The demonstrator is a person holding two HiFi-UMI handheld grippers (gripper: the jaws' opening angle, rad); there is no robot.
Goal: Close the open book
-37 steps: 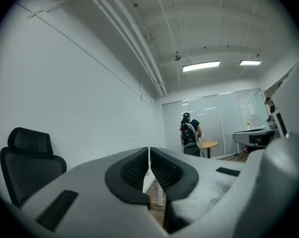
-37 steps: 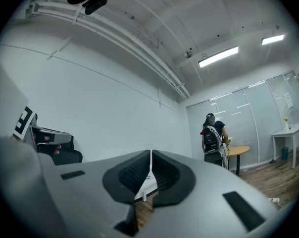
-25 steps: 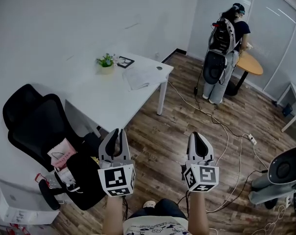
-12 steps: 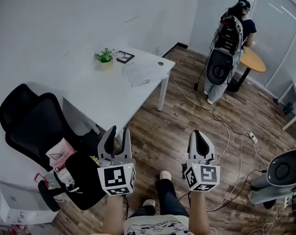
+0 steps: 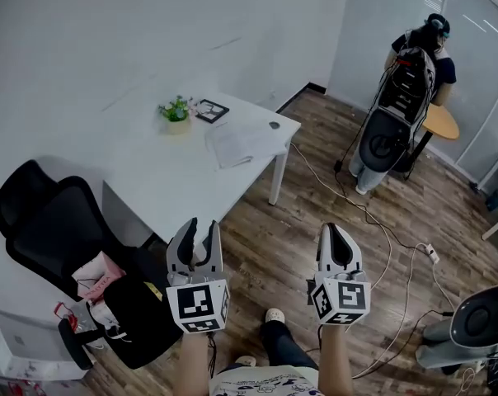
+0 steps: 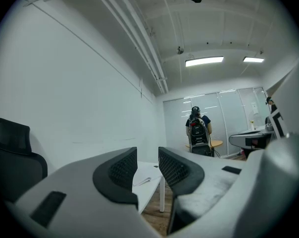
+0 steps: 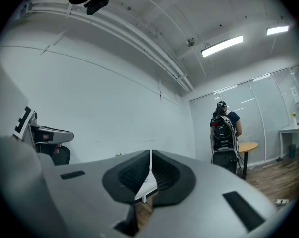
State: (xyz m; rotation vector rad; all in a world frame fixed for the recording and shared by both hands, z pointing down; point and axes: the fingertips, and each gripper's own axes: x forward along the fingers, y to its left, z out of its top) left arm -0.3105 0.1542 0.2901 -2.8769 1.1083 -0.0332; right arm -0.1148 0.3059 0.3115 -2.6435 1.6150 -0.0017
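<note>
On the table [image 5: 179,184] lies the open book [image 5: 237,143].

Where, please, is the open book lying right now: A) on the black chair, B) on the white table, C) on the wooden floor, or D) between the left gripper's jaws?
B: the head view shows the open book lying on the white table, near the potted plant.

The book [image 5: 235,143] is too small to read — the left gripper view's fingers [image 6: 121,168] half hide it.
</note>
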